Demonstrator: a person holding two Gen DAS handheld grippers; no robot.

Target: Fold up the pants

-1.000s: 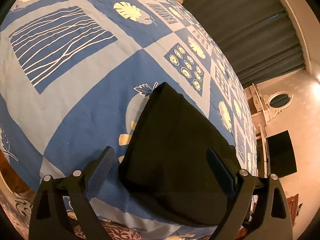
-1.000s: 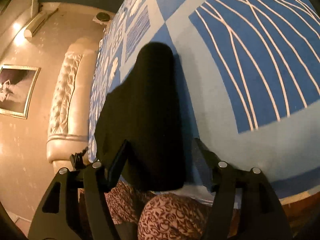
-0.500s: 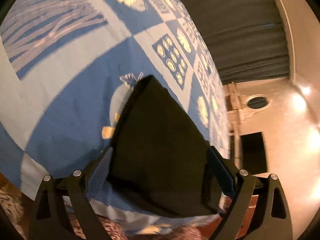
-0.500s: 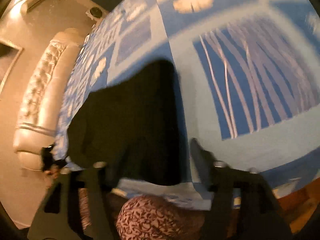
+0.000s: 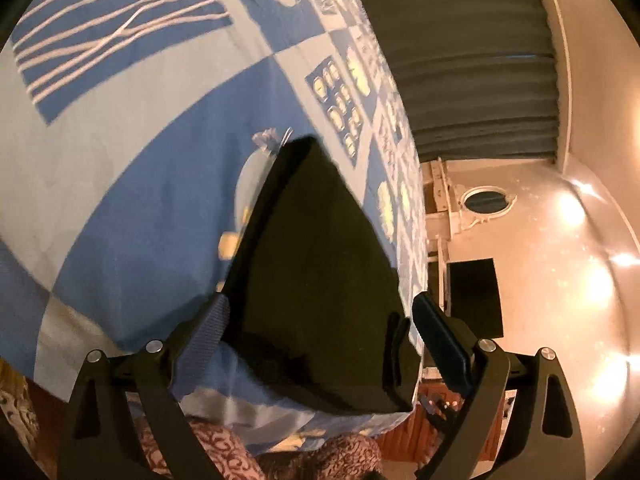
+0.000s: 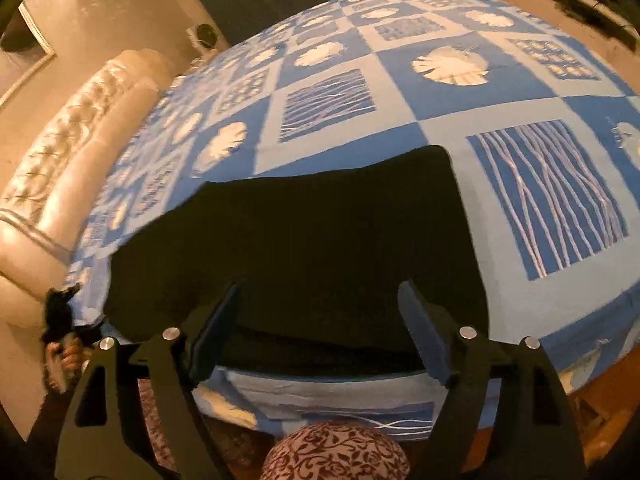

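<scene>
The black pants (image 6: 288, 248) lie folded into a flat bundle near the front edge of the bed (image 6: 460, 92), on its blue patterned cover. The right gripper (image 6: 320, 328) hangs over the bundle's near edge; its fingers are opening wide and nothing is between them. The left gripper (image 5: 320, 328) hovers at the bundle's other end with its fingers spread well apart, straddling the cloth without pinching it.

The main risk, as I judge it, is a finger tip catching the top layer as a hand passes close, which would drag the fold open. The bundle also sits close to the bed's edge, so a nudge could tip it toward the floor.

No brand, label or writing can be read anywhere.
</scene>
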